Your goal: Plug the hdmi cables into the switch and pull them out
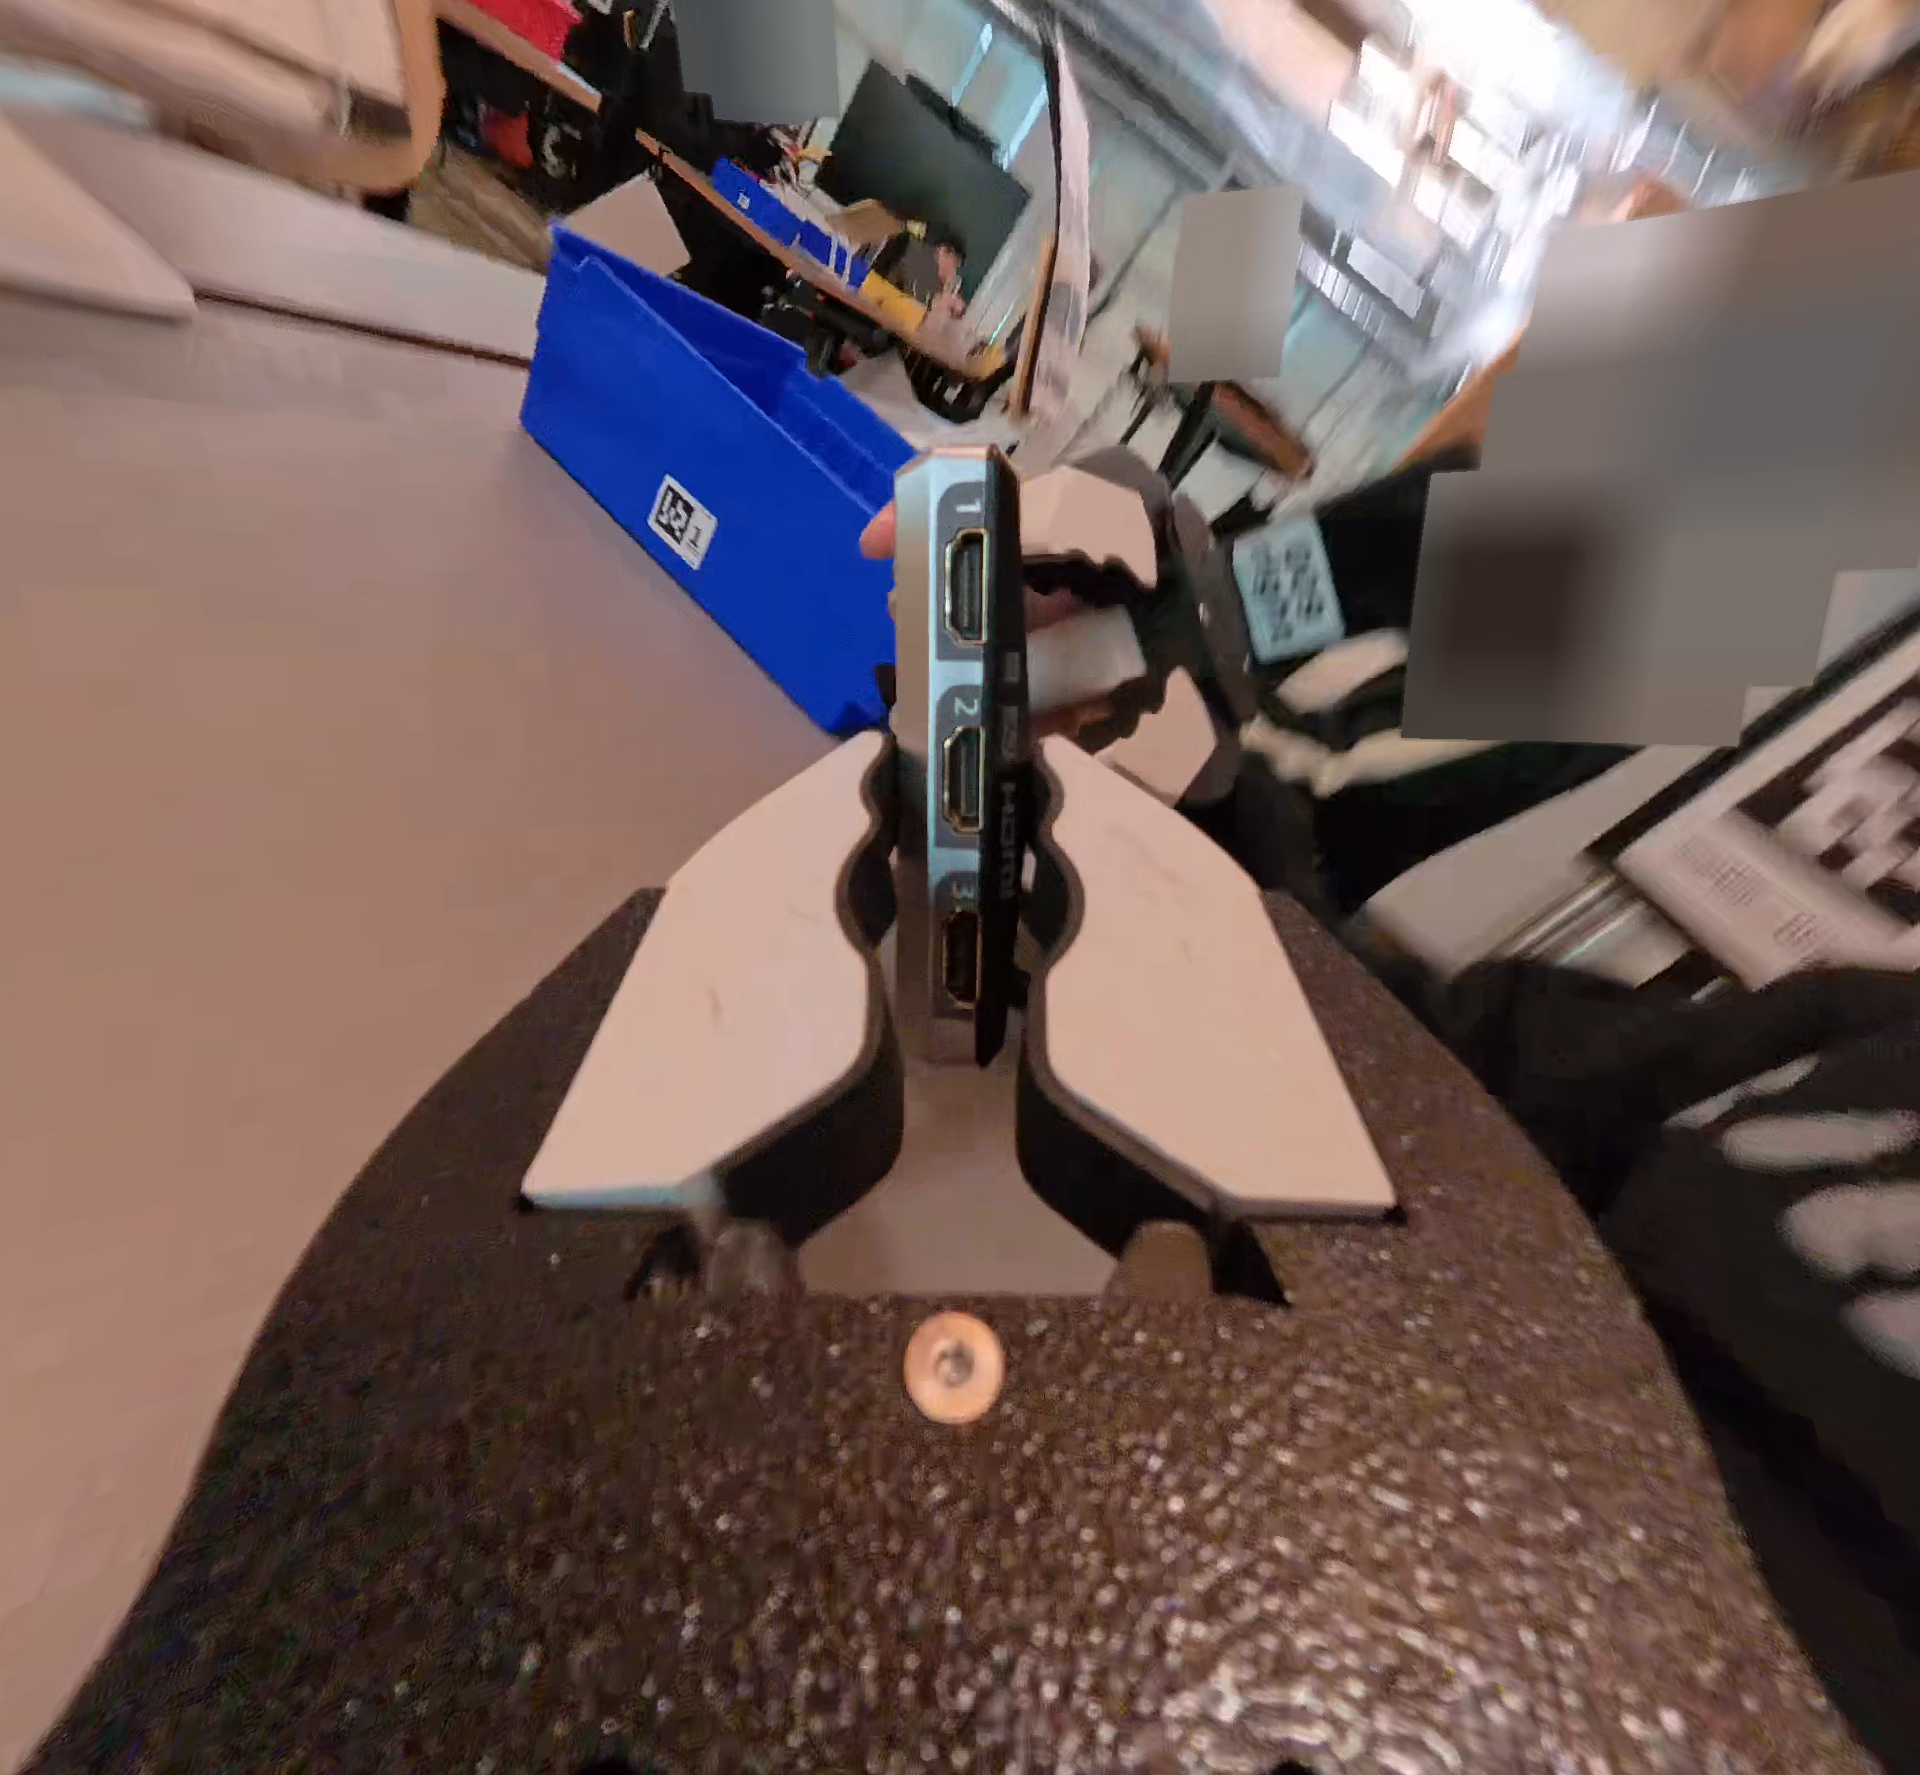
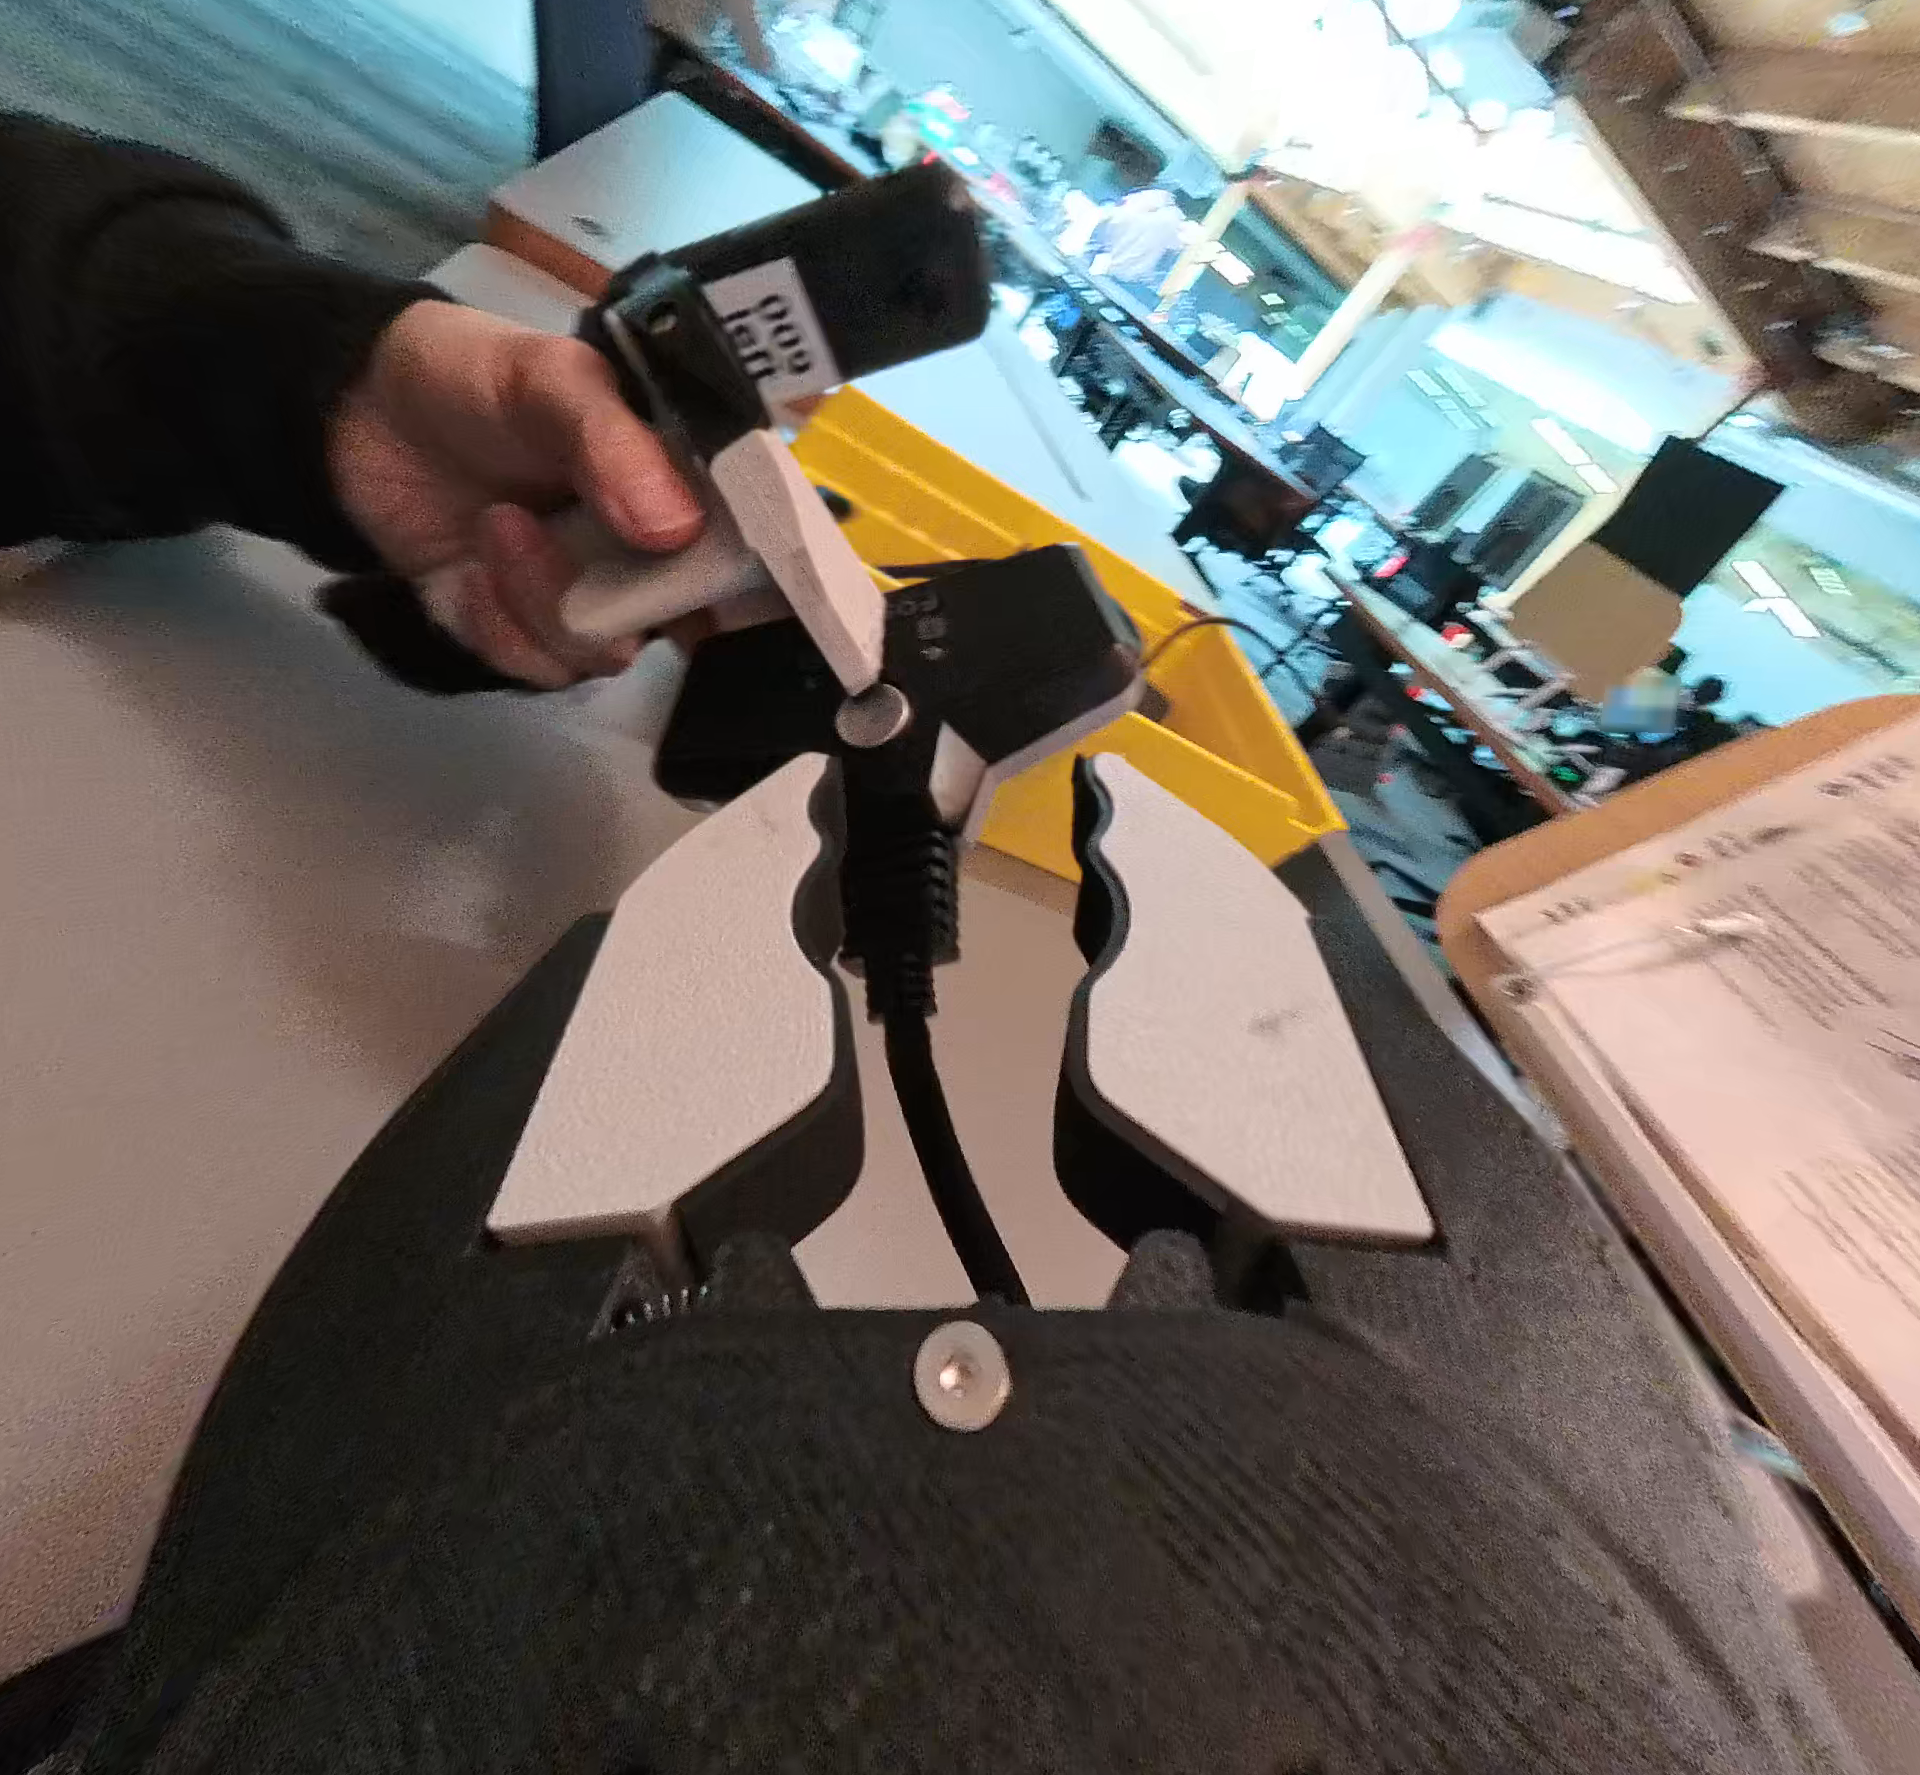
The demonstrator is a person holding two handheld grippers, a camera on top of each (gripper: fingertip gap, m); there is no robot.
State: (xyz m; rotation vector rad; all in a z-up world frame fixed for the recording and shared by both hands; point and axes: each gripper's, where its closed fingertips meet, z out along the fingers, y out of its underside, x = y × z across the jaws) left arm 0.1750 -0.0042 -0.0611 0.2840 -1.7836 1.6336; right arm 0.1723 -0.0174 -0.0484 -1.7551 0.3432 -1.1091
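My left gripper (image 1: 961, 769) is shut on the grey HDMI switch (image 1: 961, 645) and holds it upright above the table. Three numbered ports face the left wrist camera, and all three are empty. In the right wrist view, the switch (image 2: 1008, 645) shows its black face, clamped by the left gripper's white fingers (image 2: 810, 562) and held by a person's hand (image 2: 488, 478). My right gripper (image 2: 956, 775) has its jaws apart. A black HDMI plug (image 2: 899, 884) lies between them against the left finger, its tip at the switch's far edge. Its cable (image 2: 935, 1102) runs back between the fingers. I cannot tell whether the plug is seated.
A blue bin (image 1: 707, 499) stands on the pale table (image 1: 312, 686) behind the switch. A yellow bin (image 2: 1143, 769) sits behind the switch in the right wrist view. A clipboard with papers (image 2: 1714, 1050) lies at the right. Benches and people fill the blurred background.
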